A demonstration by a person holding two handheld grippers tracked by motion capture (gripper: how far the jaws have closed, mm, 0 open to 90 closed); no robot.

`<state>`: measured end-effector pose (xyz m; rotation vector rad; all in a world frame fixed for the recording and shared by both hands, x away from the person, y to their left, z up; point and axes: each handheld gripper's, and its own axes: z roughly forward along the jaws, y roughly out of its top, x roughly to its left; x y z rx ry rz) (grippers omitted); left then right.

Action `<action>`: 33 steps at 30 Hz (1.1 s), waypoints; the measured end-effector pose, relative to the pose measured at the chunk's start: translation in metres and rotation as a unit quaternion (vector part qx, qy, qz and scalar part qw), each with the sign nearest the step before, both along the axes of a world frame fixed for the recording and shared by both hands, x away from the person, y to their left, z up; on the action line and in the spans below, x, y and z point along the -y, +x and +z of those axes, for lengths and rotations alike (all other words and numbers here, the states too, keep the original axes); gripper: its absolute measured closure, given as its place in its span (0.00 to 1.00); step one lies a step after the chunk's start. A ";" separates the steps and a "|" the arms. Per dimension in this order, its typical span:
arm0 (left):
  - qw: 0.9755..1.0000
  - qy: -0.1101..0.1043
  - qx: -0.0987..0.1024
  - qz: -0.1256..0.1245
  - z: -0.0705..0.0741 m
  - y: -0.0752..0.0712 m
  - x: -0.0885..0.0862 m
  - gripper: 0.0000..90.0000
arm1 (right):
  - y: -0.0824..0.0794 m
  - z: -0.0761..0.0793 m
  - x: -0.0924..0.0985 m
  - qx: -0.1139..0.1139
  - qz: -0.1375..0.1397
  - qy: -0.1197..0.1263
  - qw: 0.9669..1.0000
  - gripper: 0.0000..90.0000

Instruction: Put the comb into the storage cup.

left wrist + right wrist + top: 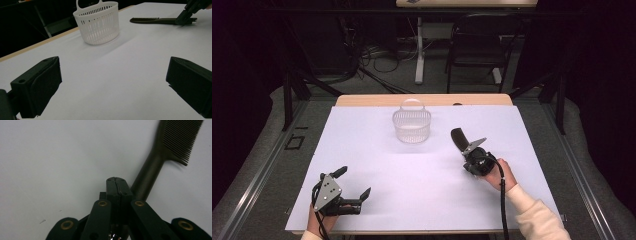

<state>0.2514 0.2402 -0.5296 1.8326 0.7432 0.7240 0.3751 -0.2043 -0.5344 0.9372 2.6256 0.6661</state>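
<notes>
White table (377,165): left gripper (354,184) rests low, jaws wide; right gripper (468,150), closed, tilts down beside comb (458,138).

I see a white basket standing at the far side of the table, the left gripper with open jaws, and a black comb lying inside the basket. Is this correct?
Not quite. The comb is not in the basket; it lies flat on the table, to the right of the basket, at the right gripper. The left gripper view shows this clearly. The rest holds: the basket stands at the far side, and the left gripper has its jaws open.
</notes>
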 end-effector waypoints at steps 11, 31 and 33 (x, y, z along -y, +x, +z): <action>1.000 0.000 0.001 0.000 0.000 0.000 0.000 0.00 | 0.006 0.001 0.015 0.002 -0.018 -0.007 1.000 1.00; 1.000 0.001 0.002 0.001 0.000 0.000 0.000 0.00 | 0.002 0.022 0.022 -0.012 -0.006 0.008 1.000 0.71; 1.000 0.001 0.002 0.001 0.000 -0.001 0.000 0.00 | 0.001 0.024 0.022 -0.013 -0.013 0.009 1.000 0.66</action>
